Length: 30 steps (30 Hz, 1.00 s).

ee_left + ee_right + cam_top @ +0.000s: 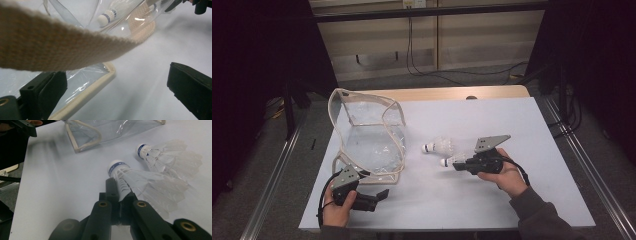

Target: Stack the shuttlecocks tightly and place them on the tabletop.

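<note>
White-feathered shuttlecock [140,182] sits clamped in the right gripper's [460,165] level fingers; left gripper's [379,196] fingers gape wide.

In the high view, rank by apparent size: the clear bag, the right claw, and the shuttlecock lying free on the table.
1. clear bag, by far the largest.
2. right claw, counted with its body.
3. free shuttlecock, smallest.

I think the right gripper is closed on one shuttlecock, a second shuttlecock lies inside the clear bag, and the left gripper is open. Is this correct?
Not quite. The second shuttlecock lies on the table outside the clear bag, as the right gripper view shows. The right gripper is indeed closed on one shuttlecock, and the left gripper is open.
</note>
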Each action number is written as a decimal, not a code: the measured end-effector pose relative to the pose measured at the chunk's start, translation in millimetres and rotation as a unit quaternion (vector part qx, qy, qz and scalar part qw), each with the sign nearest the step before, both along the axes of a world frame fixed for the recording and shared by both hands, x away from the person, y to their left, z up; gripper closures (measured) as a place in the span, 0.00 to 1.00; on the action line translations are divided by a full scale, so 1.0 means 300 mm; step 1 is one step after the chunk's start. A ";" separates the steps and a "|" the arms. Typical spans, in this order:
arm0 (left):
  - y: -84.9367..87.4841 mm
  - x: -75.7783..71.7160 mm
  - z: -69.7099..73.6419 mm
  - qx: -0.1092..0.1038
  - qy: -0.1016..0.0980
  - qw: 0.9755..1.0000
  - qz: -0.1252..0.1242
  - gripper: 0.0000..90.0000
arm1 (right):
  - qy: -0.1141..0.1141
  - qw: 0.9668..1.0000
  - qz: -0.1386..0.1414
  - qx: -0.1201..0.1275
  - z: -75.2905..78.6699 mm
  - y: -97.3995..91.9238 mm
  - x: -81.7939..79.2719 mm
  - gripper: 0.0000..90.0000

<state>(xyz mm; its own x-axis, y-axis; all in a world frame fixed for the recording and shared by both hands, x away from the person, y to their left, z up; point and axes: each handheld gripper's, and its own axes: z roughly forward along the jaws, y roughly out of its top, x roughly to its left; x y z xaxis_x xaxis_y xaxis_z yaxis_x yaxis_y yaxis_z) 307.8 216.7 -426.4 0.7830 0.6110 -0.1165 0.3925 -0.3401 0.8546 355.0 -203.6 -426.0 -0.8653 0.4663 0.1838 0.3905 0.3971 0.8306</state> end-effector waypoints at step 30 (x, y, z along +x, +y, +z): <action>0.000 0.000 0.001 0.000 0.000 1.000 -0.001 0.03 | -0.006 1.000 -0.025 0.003 0.018 -0.062 0.021 0.99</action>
